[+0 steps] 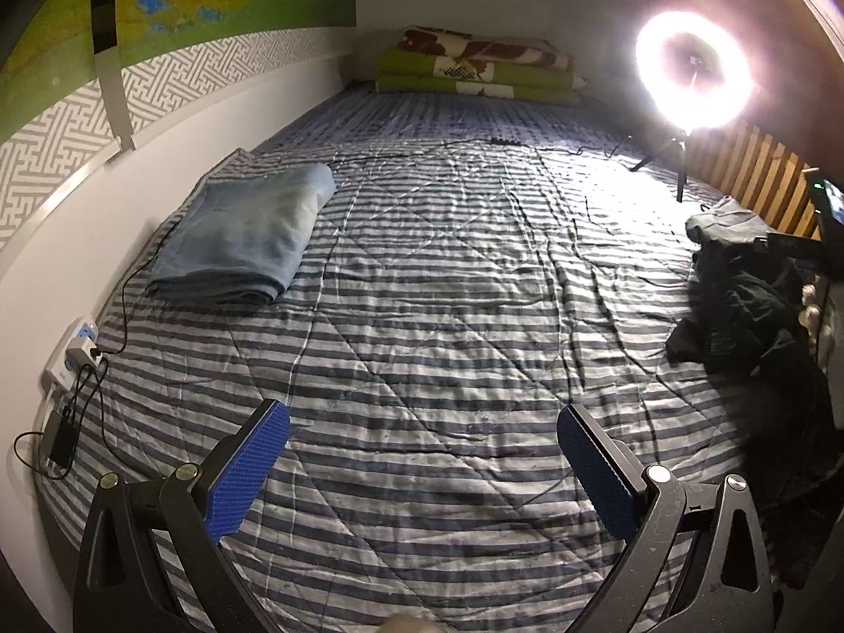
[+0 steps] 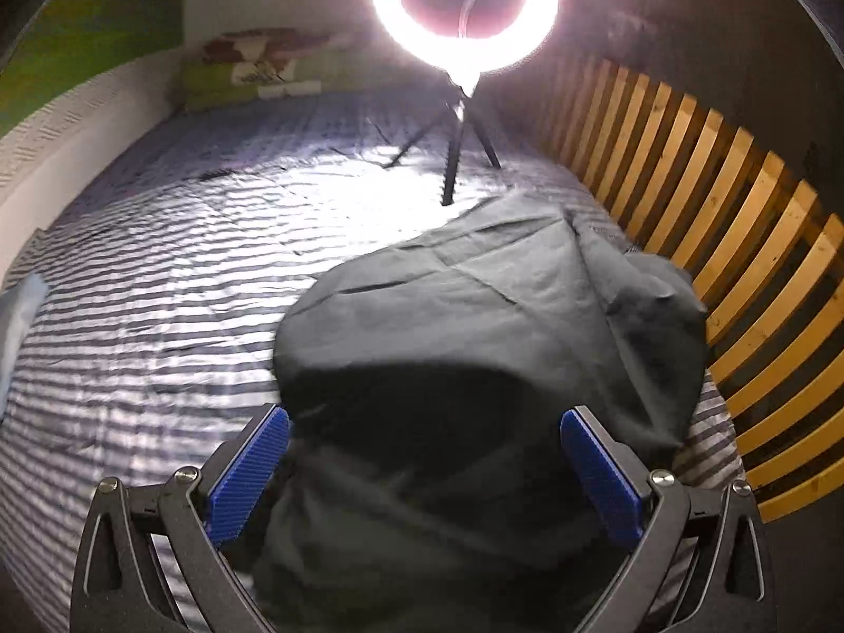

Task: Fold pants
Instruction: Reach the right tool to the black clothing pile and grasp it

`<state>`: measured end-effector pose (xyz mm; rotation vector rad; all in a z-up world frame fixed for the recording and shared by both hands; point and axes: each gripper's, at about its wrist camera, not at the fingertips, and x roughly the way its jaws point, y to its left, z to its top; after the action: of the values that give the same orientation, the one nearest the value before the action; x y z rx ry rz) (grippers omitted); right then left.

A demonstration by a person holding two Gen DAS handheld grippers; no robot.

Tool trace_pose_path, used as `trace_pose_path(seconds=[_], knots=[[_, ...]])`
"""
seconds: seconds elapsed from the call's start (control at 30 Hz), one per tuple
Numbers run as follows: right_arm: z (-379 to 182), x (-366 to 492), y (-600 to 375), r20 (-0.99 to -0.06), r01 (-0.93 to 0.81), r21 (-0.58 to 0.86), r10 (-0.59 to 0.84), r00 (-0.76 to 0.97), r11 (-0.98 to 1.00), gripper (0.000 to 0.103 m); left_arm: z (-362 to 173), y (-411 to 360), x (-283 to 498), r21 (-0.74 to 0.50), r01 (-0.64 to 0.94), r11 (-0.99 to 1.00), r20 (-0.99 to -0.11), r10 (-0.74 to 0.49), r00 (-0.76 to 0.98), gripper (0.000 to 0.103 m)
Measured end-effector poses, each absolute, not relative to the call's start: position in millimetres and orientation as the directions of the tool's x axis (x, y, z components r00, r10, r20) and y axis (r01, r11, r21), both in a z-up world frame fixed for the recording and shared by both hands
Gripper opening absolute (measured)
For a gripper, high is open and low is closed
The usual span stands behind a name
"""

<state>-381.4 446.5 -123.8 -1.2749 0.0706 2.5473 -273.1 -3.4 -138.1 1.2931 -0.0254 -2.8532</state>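
Dark grey pants [image 2: 475, 348] lie crumpled in a heap on the striped bed near the slatted rail. In the left wrist view the same pants [image 1: 738, 306] show as a black pile at the far right. My right gripper [image 2: 424, 424] stands open, its blue pads wide apart on either side of the near part of the heap; I cannot tell whether they touch the cloth. My left gripper [image 1: 422, 419] is open above bare striped quilt, well left of the pants, with nothing between its fingers.
A folded light-blue garment [image 1: 248, 237] lies at the left by the wall. A lit ring light [image 1: 693, 71] on a tripod stands on the striped quilt [image 1: 422, 285], with cables trailing. Folded blankets [image 1: 475, 71] sit at the far end. A wooden slatted rail [image 2: 712, 221] bounds the right; a power strip [image 1: 74, 353] is at left.
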Motion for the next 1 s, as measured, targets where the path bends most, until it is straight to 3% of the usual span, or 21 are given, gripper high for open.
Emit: trace_pose_path(seconds=[0.23,0.27,0.3,0.33,0.37,0.43,0.5,0.8,1.0], knots=[[-145.1,-410.9,462.1,-0.810,-0.311,-0.145,0.293,-0.508,-0.939,0.102,-150.6,-6.7,-282.7,0.014,-0.005,-1.000,-0.771,-0.007,-0.637,0.103],[-145.5,-412.3,462.1,-0.812,-0.304,-0.155,0.297,-0.503,-0.940,0.097,-150.7,-7.2,-283.3,0.014,-0.004,-1.000,-0.771,-0.008,-0.637,0.103],[-144.9,-412.5,461.8,-0.811,-0.296,-0.172,0.305,-0.499,-0.940,0.089,-151.1,-7.3,-284.5,0.012,-0.003,-1.000,-0.771,-0.008,-0.636,0.103],[-144.2,-414.0,462.2,-0.809,-0.291,-0.191,0.318,-0.494,-0.938,0.061,-151.5,-6.9,-285.7,0.010,0.029,-1.000,-0.771,-0.026,-0.636,0.103],[-141.8,-413.0,463.0,-0.809,-0.288,-0.209,0.331,-0.486,-0.934,0.026,-151.7,-6.4,-286.1,0.008,0.028,-1.000,-0.772,-0.024,-0.635,0.103],[-131.9,-410.0,471.8,-0.817,-0.292,-0.167,0.298,-0.494,-0.942,0.002,-151.1,-3.9,-286.8,0.007,0.022,-1.000,-0.772,-0.019,-0.635,0.102],[-113.7,-399.9,482.3,-0.803,-0.315,-0.111,0.272,-0.530,-0.943,0.002,-148.8,-0.7,-286.0,0.010,0.008,-1.000,-0.770,-0.013,-0.638,0.102],[23.5,-346.4,467.5,-0.566,-0.377,-0.179,0.409,-0.716,-0.909,0.002,-114.7,0.7,-260.5,-0.008,-0.007,-1.000,-0.727,0.010,-0.686,0.102],[121.8,-320.6,404.6,-0.482,-0.262,-0.133,0.293,-0.825,-0.956,0.002,-89.1,-11.7,-225.0,-0.038,0.001,-0.999,-0.690,0.026,-0.723,0.102]])
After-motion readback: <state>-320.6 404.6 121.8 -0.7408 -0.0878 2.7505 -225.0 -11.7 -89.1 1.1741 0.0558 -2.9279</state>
